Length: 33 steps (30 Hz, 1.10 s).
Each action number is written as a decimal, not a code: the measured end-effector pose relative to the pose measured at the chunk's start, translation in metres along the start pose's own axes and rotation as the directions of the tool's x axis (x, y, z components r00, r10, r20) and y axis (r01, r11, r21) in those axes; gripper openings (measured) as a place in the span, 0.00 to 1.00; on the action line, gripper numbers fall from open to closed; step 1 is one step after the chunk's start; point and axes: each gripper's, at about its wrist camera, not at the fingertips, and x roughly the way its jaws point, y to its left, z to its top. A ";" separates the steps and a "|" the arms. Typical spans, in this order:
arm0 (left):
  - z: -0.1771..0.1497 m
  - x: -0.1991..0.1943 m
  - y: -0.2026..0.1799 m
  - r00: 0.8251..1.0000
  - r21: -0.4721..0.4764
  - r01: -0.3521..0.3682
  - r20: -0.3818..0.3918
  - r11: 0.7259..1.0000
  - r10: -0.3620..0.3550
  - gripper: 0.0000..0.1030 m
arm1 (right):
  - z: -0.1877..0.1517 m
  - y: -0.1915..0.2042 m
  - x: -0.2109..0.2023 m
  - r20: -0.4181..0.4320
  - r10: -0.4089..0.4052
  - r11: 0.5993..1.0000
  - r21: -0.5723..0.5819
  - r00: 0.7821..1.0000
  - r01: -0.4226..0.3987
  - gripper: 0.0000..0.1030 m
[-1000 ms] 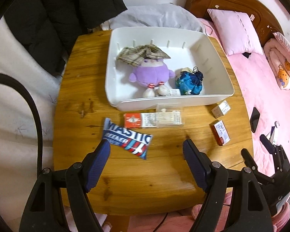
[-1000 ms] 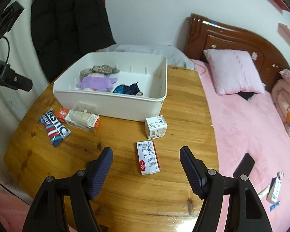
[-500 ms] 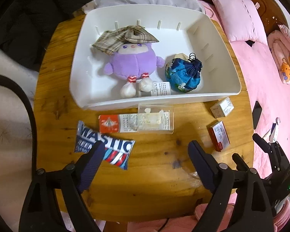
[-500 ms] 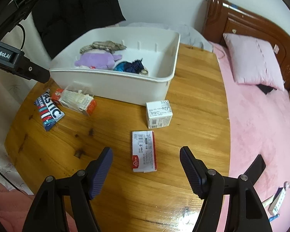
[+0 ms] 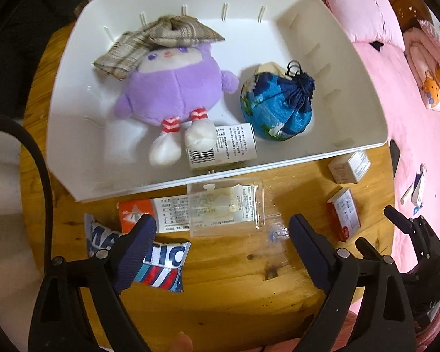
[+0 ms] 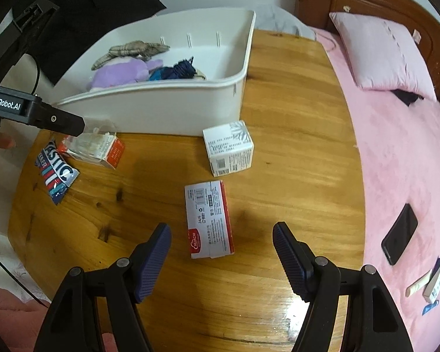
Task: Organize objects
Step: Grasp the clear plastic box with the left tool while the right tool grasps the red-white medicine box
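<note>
Both grippers pointed steeply down at the wooden table (image 6: 293, 146). The left gripper (image 5: 221, 243) hung over the near edge with its jaws spread wide, having just been opening, and nothing lay clamped between them; its left finger (image 5: 135, 252) overlapped the blue snack packet (image 5: 161, 264) in the view, though contact could not be judged. Just beyond its tips lay an orange-and-white box (image 5: 155, 214) with a clear plastic case (image 5: 226, 209) on top of it, close against the white bin (image 5: 363, 111). The bin held a purple plush toy (image 5: 167, 88), a plaid cloth (image 5: 161, 35), a blue drawstring pouch (image 5: 278, 108) and a small labelled box (image 5: 223, 146). The right gripper (image 6: 221, 258) stood parted and empty above a flat red-and-white box (image 6: 208, 220), with a white carton (image 6: 228, 148) beyond it near the bin's corner.
</note>
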 end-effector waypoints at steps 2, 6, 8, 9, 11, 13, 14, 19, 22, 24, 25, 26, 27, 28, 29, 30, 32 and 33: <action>0.001 0.005 -0.001 1.000 0.009 -0.008 -0.013 1.000 0.009 0.90 | 0.000 0.001 0.007 -0.032 -0.007 1.000 -0.003 0.999 0.007 0.70; 0.003 0.012 -0.001 0.999 0.027 -0.026 -0.030 0.999 0.027 0.90 | 0.000 0.004 0.014 -0.063 -0.018 1.000 -0.015 0.998 0.017 0.70; 0.004 0.015 -0.001 0.998 0.029 -0.040 -0.038 0.999 0.041 0.90 | 0.001 0.004 0.016 -0.073 -0.020 1.000 -0.017 0.997 0.019 0.70; 0.004 0.015 0.000 0.998 0.027 -0.043 -0.039 0.999 0.044 0.90 | 0.002 0.004 0.018 -0.077 -0.023 1.000 -0.015 0.997 0.022 0.70; 0.004 0.017 0.002 0.998 0.020 -0.037 -0.042 0.999 0.038 0.90 | 0.003 0.003 0.021 -0.092 -0.027 1.000 -0.007 0.995 0.026 0.66; 0.005 0.018 0.003 0.998 0.022 -0.037 -0.049 0.999 0.038 0.90 | 0.004 0.002 0.024 -0.105 -0.029 1.000 -0.002 0.994 0.029 0.64; 0.005 0.018 0.003 0.998 0.024 -0.037 -0.050 0.999 0.038 0.90 | 0.004 0.002 0.024 -0.107 -0.029 1.000 -0.002 0.994 0.029 0.64; 0.007 0.019 0.003 0.998 0.044 -0.034 -0.049 0.998 0.036 0.90 | 0.005 0.006 0.027 -0.121 -0.029 0.999 -0.027 0.992 0.026 0.60; 0.008 0.021 0.004 0.998 0.047 -0.032 -0.061 0.998 0.035 0.88 | 0.007 0.010 0.029 -0.133 -0.033 0.998 -0.054 0.991 0.026 0.56; 0.007 0.022 0.003 0.997 0.065 -0.031 -0.070 0.997 0.035 0.87 | 0.007 0.013 0.029 -0.133 -0.027 0.998 -0.065 0.991 0.019 0.55; 0.007 0.023 0.003 0.997 0.071 -0.038 -0.069 0.997 0.043 0.87 | 0.007 0.014 0.029 -0.132 -0.027 0.997 -0.071 0.991 0.018 0.55; 0.007 0.023 0.002 0.996 0.076 -0.045 -0.070 0.996 0.051 0.87 | 0.007 0.015 0.029 -0.133 -0.028 0.997 -0.075 0.991 0.018 0.55; 0.006 0.023 0.002 0.996 0.083 -0.050 -0.071 0.995 0.056 0.86 | 0.008 0.015 0.029 -0.135 -0.028 0.997 -0.079 0.990 0.018 0.54; 0.006 0.023 0.002 0.996 0.088 -0.050 -0.074 0.995 0.056 0.84 | 0.008 0.016 0.030 -0.138 -0.028 0.996 -0.083 0.990 0.017 0.50; 0.006 0.023 0.002 0.995 0.089 -0.050 -0.077 0.995 0.056 0.79 | 0.008 0.017 0.031 -0.144 -0.030 0.996 -0.089 0.989 0.018 0.47; 0.005 0.023 0.003 0.995 0.090 -0.056 -0.080 0.994 0.064 0.75 | 0.008 0.018 0.031 -0.147 -0.033 0.996 -0.093 0.989 0.020 0.47; 0.005 0.023 0.003 0.995 0.090 -0.056 -0.080 0.994 0.063 0.72 | 0.008 0.019 0.032 -0.154 -0.038 0.995 -0.101 0.987 0.023 0.43; 0.005 0.022 0.003 0.995 0.091 -0.048 -0.078 0.995 0.055 0.69 | 0.008 0.020 0.033 -0.157 -0.039 0.994 -0.105 0.987 0.022 0.41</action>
